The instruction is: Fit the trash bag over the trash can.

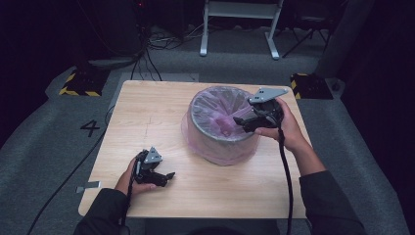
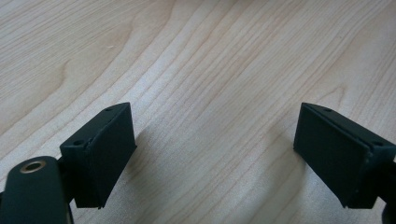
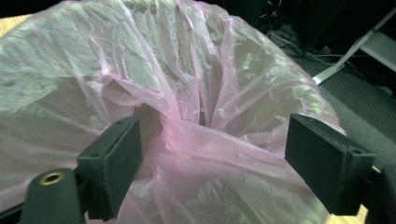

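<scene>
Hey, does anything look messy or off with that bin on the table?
The pink liner sags crumpled into the grey bin instead of lying flat against its wall, and its edge hangs unevenly outside. Nothing is spilled on the table.

A light wooden square table (image 1: 147,112) carries a round grey bin (image 1: 220,134) (lined with thin pink plastic (image 1: 215,110)), standing right of centre on the tabletop.

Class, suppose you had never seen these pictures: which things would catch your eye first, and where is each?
First comes the round bin lined with a pink plastic bag, standing right of centre on the wooden table. Next, the right gripper reaches over the bin's right rim, its jaws open with the pink film bunched between them. The left gripper rests open on the table near the front left.
</scene>
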{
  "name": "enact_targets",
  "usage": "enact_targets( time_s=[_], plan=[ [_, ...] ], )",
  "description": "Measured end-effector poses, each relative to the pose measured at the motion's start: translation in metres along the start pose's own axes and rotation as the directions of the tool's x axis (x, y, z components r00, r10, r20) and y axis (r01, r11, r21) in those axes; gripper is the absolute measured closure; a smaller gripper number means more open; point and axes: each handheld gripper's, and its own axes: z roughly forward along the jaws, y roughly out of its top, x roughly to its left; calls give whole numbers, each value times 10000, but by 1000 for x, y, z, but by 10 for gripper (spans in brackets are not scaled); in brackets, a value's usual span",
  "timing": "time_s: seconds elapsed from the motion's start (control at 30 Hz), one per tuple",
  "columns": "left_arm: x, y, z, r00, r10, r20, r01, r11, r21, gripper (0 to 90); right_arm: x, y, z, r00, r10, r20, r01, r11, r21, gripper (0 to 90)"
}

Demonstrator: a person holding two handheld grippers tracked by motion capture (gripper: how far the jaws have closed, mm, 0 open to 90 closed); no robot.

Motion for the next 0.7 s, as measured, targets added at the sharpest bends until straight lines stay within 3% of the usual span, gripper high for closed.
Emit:
enact_targets(
  time_s=[0.23,0.7],
  plan=[
    [0,0,0,10000,-3,0,3,10000,0,125,1,-8,-20,9998,-11,211,16,9997,-238,185],
    [0,0,0,10000,1,1,-1,10000,1,125,4,-29,-44,9993,-69,362,77,9997,-224,178]
  ],
)
